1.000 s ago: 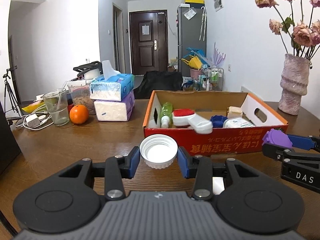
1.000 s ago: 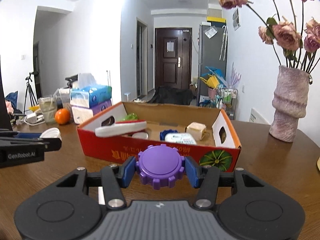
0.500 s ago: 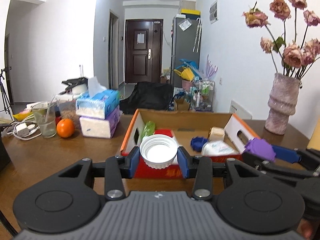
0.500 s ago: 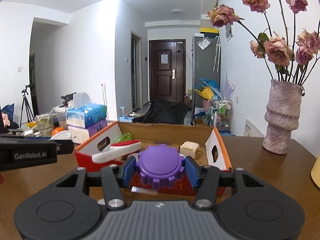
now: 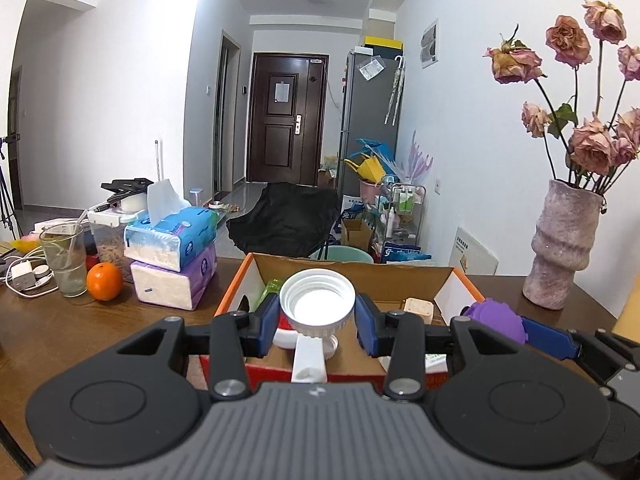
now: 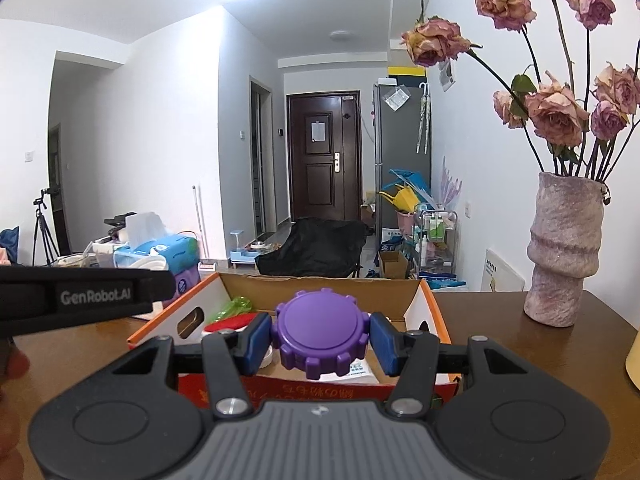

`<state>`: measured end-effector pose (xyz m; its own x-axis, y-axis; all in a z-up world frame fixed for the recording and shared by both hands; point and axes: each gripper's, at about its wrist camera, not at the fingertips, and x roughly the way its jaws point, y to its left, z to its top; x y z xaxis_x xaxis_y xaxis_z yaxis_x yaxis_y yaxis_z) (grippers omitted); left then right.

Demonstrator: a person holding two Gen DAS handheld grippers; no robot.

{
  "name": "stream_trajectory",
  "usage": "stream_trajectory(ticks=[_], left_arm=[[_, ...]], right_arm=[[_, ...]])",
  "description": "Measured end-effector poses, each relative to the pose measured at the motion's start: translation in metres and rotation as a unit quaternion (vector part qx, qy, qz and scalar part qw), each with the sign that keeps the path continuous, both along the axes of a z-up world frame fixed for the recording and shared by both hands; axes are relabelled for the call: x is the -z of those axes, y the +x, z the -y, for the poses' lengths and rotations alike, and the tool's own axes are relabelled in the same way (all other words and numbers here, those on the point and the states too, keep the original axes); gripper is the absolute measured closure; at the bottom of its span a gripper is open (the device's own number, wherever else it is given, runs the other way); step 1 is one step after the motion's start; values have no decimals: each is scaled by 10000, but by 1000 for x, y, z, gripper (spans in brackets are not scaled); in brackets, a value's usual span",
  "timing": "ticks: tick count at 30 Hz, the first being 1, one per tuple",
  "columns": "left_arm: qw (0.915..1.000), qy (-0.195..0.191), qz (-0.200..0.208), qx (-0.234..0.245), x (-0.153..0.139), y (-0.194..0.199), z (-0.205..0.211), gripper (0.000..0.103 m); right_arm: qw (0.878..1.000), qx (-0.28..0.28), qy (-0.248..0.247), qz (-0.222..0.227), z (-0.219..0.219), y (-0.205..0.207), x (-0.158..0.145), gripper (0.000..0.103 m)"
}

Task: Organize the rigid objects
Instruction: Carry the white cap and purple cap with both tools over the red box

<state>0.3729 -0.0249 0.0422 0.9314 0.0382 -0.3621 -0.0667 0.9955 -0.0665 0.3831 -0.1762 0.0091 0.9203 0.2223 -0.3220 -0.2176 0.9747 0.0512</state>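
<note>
Both jaws now above the box, pinching white cap and purple cap.

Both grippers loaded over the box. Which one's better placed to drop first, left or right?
Left, probably. The left gripper holds the white cap already past the cardboard box front wall, over its contents. The right gripper with the purple lid appears nearer the front edge.

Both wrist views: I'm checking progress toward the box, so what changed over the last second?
Both grippers rose and advanced from in front of the cardboard box to above its open top. The left gripper stays shut on the white cap, the right gripper on the purple lid. Nothing was released; the box contents look unchanged.
</note>
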Motion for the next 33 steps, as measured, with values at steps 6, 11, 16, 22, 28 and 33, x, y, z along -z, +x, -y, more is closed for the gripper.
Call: stream_trajectory(ticks=[6, 11, 16, 22, 28, 33], left_arm=[[10000, 17, -48, -41, 3, 18, 0, 61], [9999, 56, -76, -50, 6, 33, 2, 61], [9999, 85, -125, -72, 9, 49, 5, 61], [9997, 135, -219, -56, 15, 70, 8, 61], [9993, 181, -310, -76, 21, 90, 8, 61], [9988, 206, -418, -121, 26, 106, 7, 61]], right_arm=[[10000, 41, -17, -38, 0, 16, 3, 50], [10000, 58, -26, -55, 0, 30, 5, 50], [9999, 58, -57, -93, -1, 44, 9, 50], [9998, 83, -97, -182, -2, 64, 15, 50], [9996, 89, -153, -235, -3, 83, 21, 50], [9992, 145, -182, -325, -2, 99, 27, 50]])
